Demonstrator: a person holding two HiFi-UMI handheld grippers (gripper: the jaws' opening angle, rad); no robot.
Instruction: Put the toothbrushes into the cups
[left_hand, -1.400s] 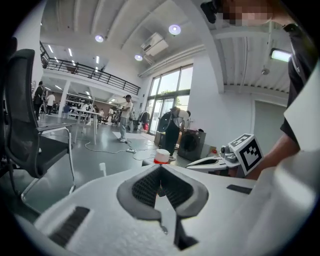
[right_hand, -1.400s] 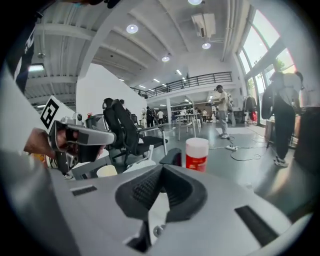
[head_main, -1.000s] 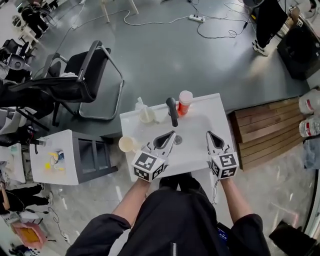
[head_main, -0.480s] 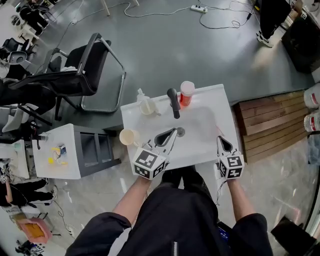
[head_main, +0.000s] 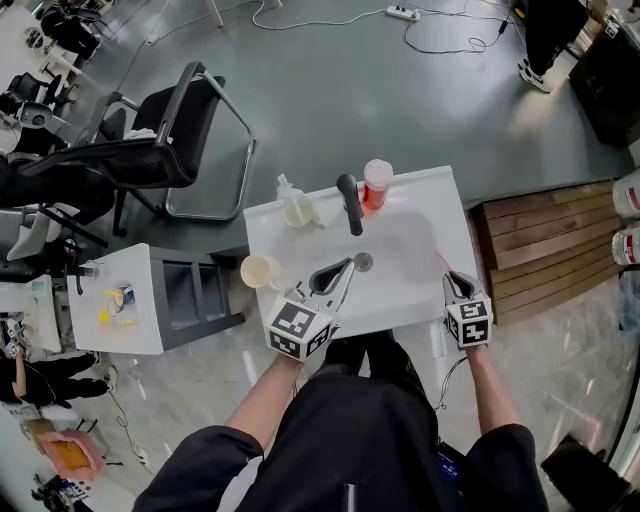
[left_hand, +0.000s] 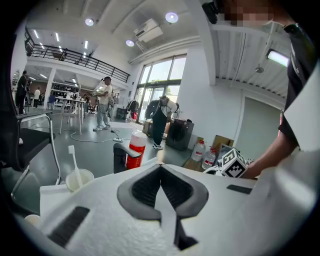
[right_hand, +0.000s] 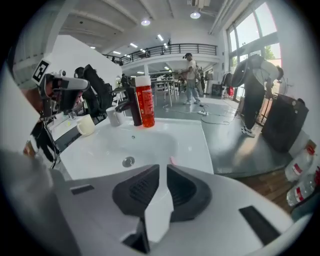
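Observation:
A pink toothbrush (head_main: 440, 261) lies on the right ledge of the white sink (head_main: 420, 200). Its end (right_hand: 172, 160) shows just past my right gripper's tips. My right gripper (head_main: 449, 277) points down at it. The jaws are opening, a narrow gap between them, and nothing is pressed between the pads. My left gripper (head_main: 346, 268) hovers shut and empty over the basin near the drain (head_main: 363, 262). A clear cup (head_main: 294, 209) at the back left holds a white toothbrush (left_hand: 73, 161). An empty cream cup (head_main: 258, 270) stands at the left edge.
A black faucet (head_main: 349, 203) and a red bottle (head_main: 377, 183) stand at the sink's back edge. A white side cabinet (head_main: 115, 305) and a black chair (head_main: 175, 135) are to the left, wooden boards (head_main: 530, 250) to the right. People stand further off.
My right gripper has dropped and swung toward the sink's right front corner, down to the pink toothbrush. The left gripper has stayed nearly where it was.

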